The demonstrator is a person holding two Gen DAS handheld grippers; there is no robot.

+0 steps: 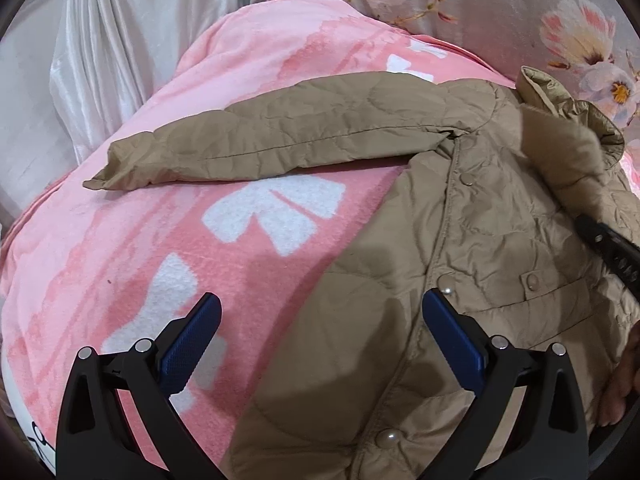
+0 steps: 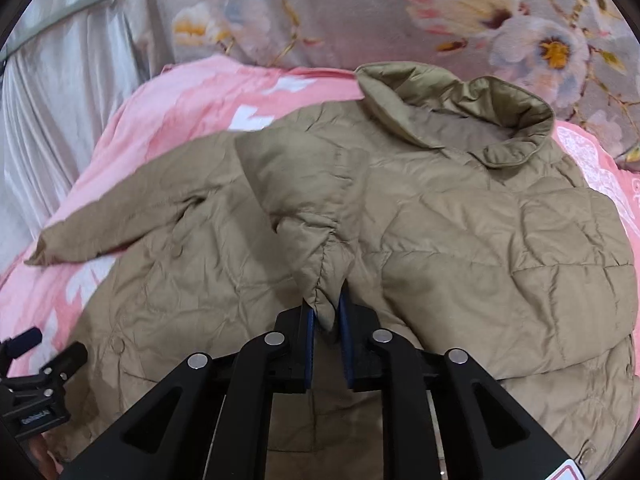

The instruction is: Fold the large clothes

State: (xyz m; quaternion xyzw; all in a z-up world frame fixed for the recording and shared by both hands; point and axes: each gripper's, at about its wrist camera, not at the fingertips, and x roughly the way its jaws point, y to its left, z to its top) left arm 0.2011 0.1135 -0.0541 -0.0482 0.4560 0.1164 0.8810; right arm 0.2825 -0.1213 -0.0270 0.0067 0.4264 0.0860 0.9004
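Blanket (image 1: 120, 248), pink fleece with white shapes, spreads under everything and serves as the ground here. Behind it hangs a grey floral fabric (image 2: 360, 12), and off to its far left side a pale satin curtain (image 1: 120, 40) falls in folds.

On the blanket lies the jacket (image 2: 500, 248), tan and quilted, front side up with its snap placket (image 1: 448, 280) running down the body. Its collar (image 2: 480, 120) stands open at the blanket's far edge, near the floral fabric. One sleeve (image 1: 260, 140) stretches flat across the blanket toward the curtain side, cuff resting on the pink fleece. The other sleeve (image 2: 316, 240) is lifted and drawn across the jacket's chest.

The right gripper (image 2: 326, 312) pinches the cuff end of that lifted sleeve; its blue pads are pressed in on the bunched fabric, above the jacket's body. In the left wrist view it shows only as a dark piece at the right edge.

The left gripper (image 1: 322, 312) hovers over the jacket's edge where it meets the blanket, jaws spread wide, one pad (image 1: 192, 344) over pink fleece, the other over the tan quilting, gripping nothing.
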